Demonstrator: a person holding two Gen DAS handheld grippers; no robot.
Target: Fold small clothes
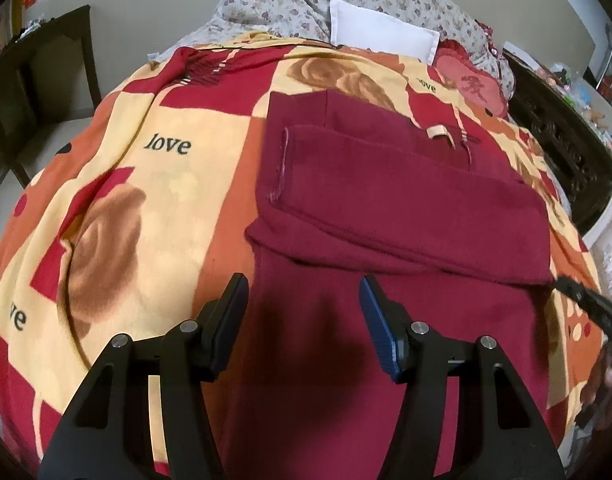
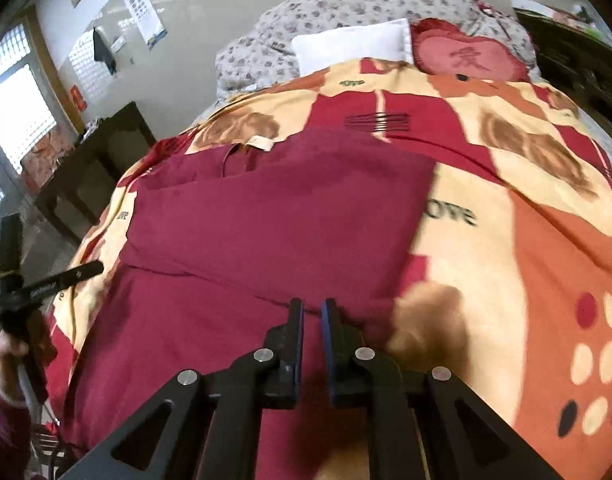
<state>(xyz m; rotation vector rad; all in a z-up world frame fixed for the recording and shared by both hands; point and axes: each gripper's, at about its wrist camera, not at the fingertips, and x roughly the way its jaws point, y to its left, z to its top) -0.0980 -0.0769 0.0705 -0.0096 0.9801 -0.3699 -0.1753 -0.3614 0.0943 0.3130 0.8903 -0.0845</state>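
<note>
Left wrist view: the left gripper (image 1: 304, 312) hangs released, jaws wide, above the maroon garment (image 1: 385, 220) spread on the patterned blanket (image 1: 154, 184), one flap already folded across. Right wrist view: the right gripper (image 2: 313, 312) is nearly clenched, a slim gap left; whether it pinches the cloth, I cannot tell. The risk, I'd say: a pull with a loose pinch could drag that fold askew.

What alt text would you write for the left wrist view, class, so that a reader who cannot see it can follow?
The left gripper, its two fingers spread open, hovers over a dark red garment lying partly folded on a bedspread patterned with roses and the word "love". The right gripper reaches the garment's right edge; pillows lie beyond.
</note>
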